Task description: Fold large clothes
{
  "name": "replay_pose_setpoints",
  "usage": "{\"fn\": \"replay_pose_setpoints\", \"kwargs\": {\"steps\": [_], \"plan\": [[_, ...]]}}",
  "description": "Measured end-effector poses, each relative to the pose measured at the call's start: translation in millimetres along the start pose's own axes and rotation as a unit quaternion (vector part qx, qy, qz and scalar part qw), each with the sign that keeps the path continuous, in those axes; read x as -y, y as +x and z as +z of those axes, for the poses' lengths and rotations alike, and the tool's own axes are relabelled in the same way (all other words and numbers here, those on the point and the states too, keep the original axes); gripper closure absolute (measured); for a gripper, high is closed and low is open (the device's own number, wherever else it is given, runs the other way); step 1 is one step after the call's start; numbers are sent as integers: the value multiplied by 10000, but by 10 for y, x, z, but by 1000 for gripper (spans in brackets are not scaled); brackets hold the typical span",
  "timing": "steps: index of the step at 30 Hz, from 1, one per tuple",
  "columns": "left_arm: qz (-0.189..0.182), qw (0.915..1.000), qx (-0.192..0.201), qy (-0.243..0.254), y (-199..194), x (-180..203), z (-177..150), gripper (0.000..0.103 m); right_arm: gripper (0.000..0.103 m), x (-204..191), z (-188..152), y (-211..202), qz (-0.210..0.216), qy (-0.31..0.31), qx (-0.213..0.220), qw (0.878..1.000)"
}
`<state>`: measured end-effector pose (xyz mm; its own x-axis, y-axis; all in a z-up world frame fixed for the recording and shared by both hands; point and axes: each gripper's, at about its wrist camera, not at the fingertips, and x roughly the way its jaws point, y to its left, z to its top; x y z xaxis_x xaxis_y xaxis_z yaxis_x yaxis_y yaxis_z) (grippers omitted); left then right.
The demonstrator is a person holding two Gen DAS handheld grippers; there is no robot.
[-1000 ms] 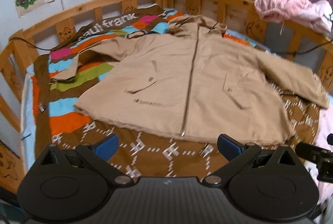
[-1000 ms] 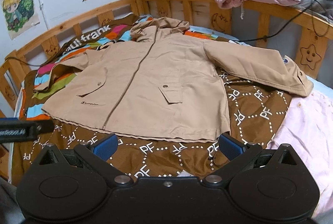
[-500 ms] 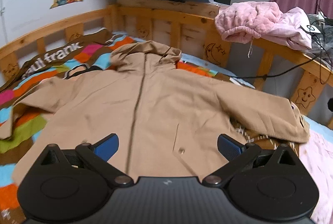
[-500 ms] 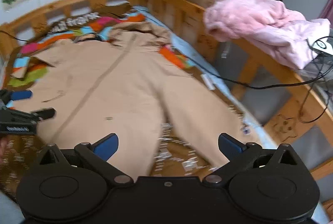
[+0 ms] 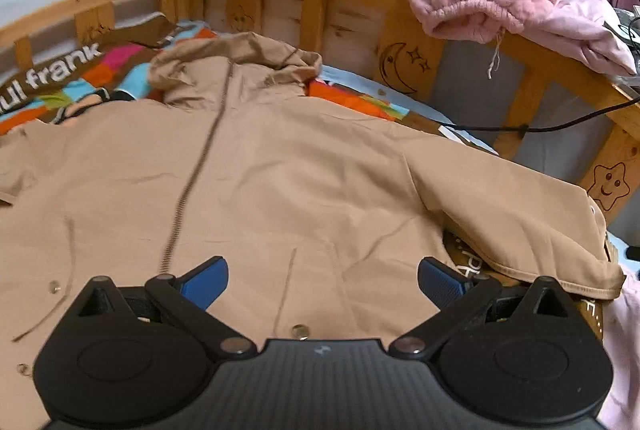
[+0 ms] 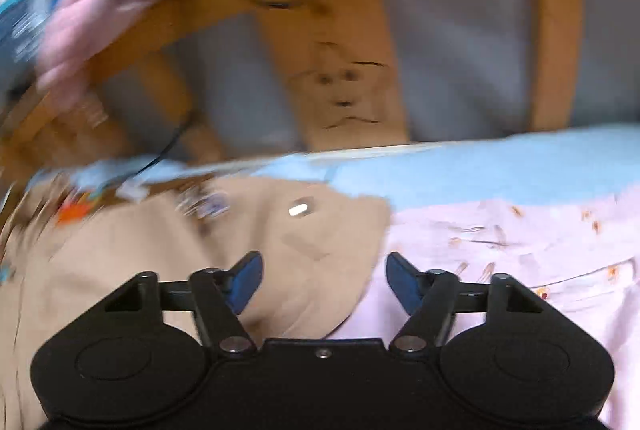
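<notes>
A tan hooded jacket (image 5: 304,182) lies flat and zipped on the bed, hood toward the headboard, its right sleeve (image 5: 516,214) stretched to the right. My left gripper (image 5: 322,280) is open and empty, low over the jacket's front by a pocket. My right gripper (image 6: 322,280) is open and empty, low over the sleeve cuff (image 6: 320,230), which lies between its blue fingers. The right wrist view is blurred.
A wooden bed rail (image 5: 532,78) runs around the bed, with pink clothes (image 5: 492,6) draped over it and a black cable (image 5: 532,128) hanging along it. A pink sheet (image 6: 520,258) lies right of the cuff. A striped blanket (image 5: 120,66) lies under the jacket.
Both grippers have moved forward and down toward the jacket. The right one swung right to the sleeve cuff and its jaws narrowed. The left one moved in over the jacket front.
</notes>
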<state>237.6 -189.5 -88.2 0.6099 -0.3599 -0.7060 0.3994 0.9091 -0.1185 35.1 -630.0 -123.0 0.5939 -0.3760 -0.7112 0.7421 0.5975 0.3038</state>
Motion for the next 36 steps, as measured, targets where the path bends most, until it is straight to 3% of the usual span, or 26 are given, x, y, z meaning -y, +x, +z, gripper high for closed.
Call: {"fn": "replay_pose_setpoints", "kwargs": {"steps": [5,7,9,11,12,24,27,30,33,36], "plan": [[-56,9998,-144,-87,131,63,98,1,40,42,-26,482,-259,190,-262,9991],[-67,9999,-99,-100,111,93,153,1,41,-15,-50,541,-292,137,-160,9994],[-129,9998,-83,-127,67,105,201,1,58,-39,-57,555,-270,134,-75,9995],[-224,9996,-53,-180,-4,105,240,1,82,-71,-49,518,-400,107,-35,9991],[-293,9993,-26,-215,-49,102,256,1,86,-69,-36,508,-392,79,-8,9992],[-424,9989,2,220,-259,249,315,4,98,-56,-87,35,-155,-141,582,9981],[-592,9982,5,69,-276,192,353,4,99,-105,-52,-285,186,-136,898,9957],[-997,9949,66,-142,-325,109,437,6,100,-252,57,-686,670,-283,1372,9879],[-1502,9878,194,-365,-423,10,582,7,100,-525,223,-1012,1240,-520,1690,9764],[-1693,9834,396,-511,-581,-115,737,7,100,-881,367,-1294,1862,-694,1970,9601]]}}
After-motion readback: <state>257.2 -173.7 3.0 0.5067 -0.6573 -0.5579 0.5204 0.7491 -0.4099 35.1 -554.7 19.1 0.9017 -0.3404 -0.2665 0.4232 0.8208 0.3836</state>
